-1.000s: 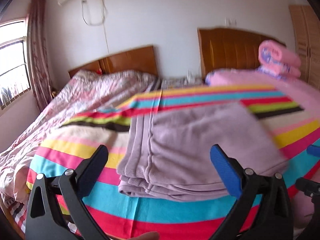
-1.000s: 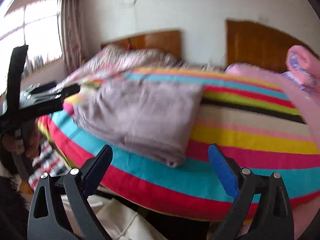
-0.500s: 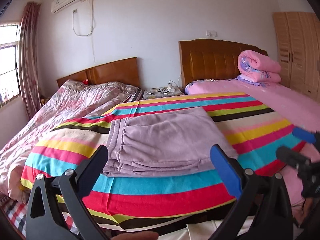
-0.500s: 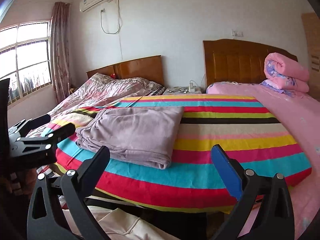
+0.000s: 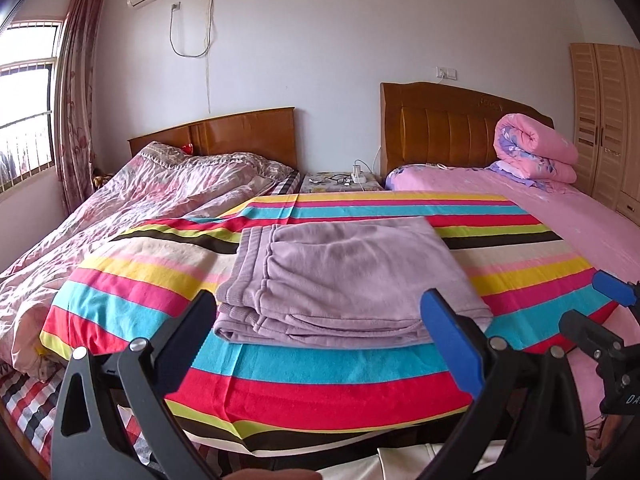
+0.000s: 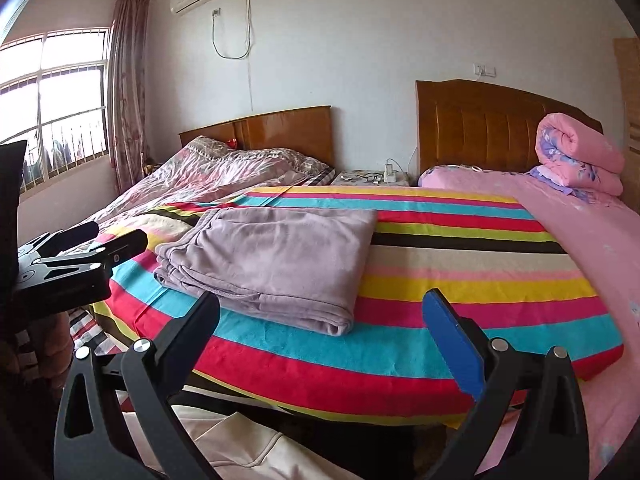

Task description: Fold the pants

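Mauve pants point(image 5: 344, 280) lie folded into a flat rectangle on the striped blanket point(image 5: 320, 376), waistband to the left. In the right wrist view the same pants point(image 6: 272, 256) rest left of centre on the blanket point(image 6: 460, 276). My left gripper point(image 5: 320, 320) is open and empty, held back from the bed's near edge, clear of the pants. The right gripper point(image 6: 320, 320) is open too, with nothing between its fingers, off to the right of the pants. Each gripper shows in the other's view: the right one point(image 5: 600, 320) at the right edge, the left one point(image 6: 80, 248) at the left edge.
A second bed with a crumpled floral quilt point(image 5: 140, 204) lies on the left. A pink sheet point(image 5: 560, 216) and rolled pink duvet point(image 5: 536, 148) are on the right. A nightstand point(image 5: 340, 182) stands between the headboards; a wardrobe point(image 5: 608, 120) at far right. Pale clothing point(image 6: 240, 448) shows below.
Both grippers have drawn back and away from the bed over the last second, so the pants look smaller and farther. The pants lie still, and both grippers stay open.
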`<state>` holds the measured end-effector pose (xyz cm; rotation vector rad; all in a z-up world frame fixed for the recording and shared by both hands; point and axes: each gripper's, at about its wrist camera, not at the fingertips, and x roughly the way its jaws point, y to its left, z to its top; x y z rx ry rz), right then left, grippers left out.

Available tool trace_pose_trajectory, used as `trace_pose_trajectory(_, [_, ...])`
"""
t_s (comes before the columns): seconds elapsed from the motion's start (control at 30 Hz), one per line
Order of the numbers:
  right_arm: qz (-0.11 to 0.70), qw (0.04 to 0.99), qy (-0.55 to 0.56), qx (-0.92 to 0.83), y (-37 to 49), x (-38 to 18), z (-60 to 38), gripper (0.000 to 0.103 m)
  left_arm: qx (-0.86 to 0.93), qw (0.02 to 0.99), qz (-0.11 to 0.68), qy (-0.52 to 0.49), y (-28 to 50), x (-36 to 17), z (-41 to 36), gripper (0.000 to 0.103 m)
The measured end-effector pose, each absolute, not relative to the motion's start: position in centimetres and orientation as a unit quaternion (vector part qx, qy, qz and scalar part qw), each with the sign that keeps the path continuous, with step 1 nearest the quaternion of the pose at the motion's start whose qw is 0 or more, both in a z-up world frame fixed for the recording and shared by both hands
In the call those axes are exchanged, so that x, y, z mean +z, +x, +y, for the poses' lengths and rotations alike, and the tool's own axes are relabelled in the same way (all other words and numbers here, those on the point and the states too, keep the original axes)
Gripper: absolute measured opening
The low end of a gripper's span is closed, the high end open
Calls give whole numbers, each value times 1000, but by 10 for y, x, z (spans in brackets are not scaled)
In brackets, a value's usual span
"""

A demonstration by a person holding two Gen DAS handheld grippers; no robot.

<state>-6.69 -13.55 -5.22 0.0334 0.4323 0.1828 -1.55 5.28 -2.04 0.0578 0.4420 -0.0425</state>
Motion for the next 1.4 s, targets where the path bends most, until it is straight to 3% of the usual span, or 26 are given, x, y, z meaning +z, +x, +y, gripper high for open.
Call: trace_pose_trajectory(1.4, [218,971,17,93,-64,-56,-135,98,-23,974,222,28,-14,-22,54,102])
